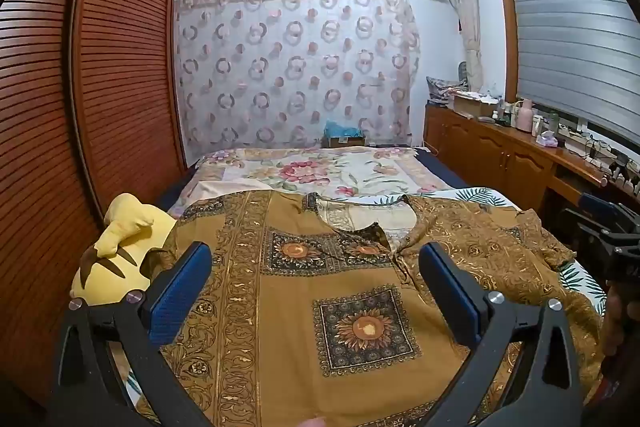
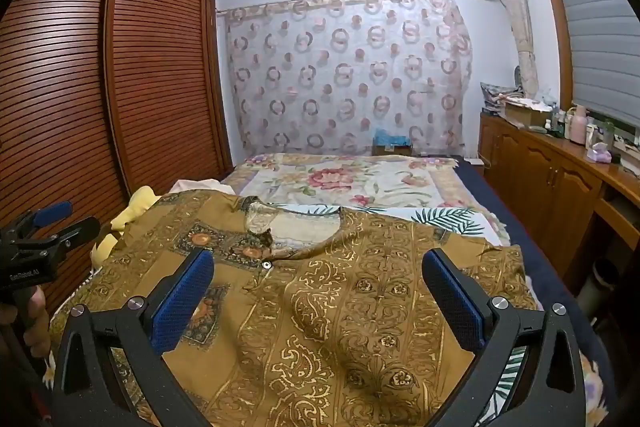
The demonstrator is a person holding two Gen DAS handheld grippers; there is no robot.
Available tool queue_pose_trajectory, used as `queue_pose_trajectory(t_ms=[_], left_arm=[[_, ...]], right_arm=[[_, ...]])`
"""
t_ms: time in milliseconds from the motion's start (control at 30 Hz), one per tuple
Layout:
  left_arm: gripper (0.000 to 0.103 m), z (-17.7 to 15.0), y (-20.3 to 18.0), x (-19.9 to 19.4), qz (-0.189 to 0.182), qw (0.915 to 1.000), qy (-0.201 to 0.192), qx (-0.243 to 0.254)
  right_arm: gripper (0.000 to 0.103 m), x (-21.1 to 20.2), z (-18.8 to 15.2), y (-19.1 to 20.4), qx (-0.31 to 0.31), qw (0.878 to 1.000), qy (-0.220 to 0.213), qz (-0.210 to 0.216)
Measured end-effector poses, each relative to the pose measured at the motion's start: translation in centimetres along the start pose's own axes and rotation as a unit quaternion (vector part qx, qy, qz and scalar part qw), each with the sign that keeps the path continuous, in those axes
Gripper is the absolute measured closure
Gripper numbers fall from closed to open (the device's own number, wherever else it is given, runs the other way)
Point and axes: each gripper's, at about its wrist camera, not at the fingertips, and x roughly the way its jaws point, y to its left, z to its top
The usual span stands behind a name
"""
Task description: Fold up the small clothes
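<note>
A mustard-brown patterned shirt (image 1: pixel 320 291) (image 2: pixel 340 291) lies spread front-up on the bed, collar toward the far wall, sunflower squares on its left half. My left gripper (image 1: pixel 316 267) hovers over the shirt's left chest, open, its blue pads wide apart with only cloth below. My right gripper (image 2: pixel 318 275) hangs over the right chest, open too, nothing between its pads. The right gripper (image 1: pixel 612 235) shows at the right edge of the left wrist view; the left gripper (image 2: pixel 44 227) shows at the left edge of the right wrist view, held by a hand (image 2: pixel 34 319).
A yellow plush toy (image 1: pixel 120 247) lies at the shirt's left sleeve beside the slatted wardrobe (image 1: pixel 80 107). A floral bedspread (image 1: pixel 320 171) covers the far bed. A wooden cabinet (image 2: pixel 560 179) with bottles runs along the right wall. A box (image 1: pixel 344 139) sits at the bed's head.
</note>
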Motion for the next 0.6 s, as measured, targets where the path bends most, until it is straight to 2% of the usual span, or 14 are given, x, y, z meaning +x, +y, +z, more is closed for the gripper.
queue_pose_trajectory(t_ms=[600], left_arm=[[0.0, 0.01, 0.08, -0.1, 0.003, 1.0, -0.003, 0.0]], right_arm=[[0.0, -0.28, 0.11, 0.1, 0.004, 1.0, -0.006, -0.001]])
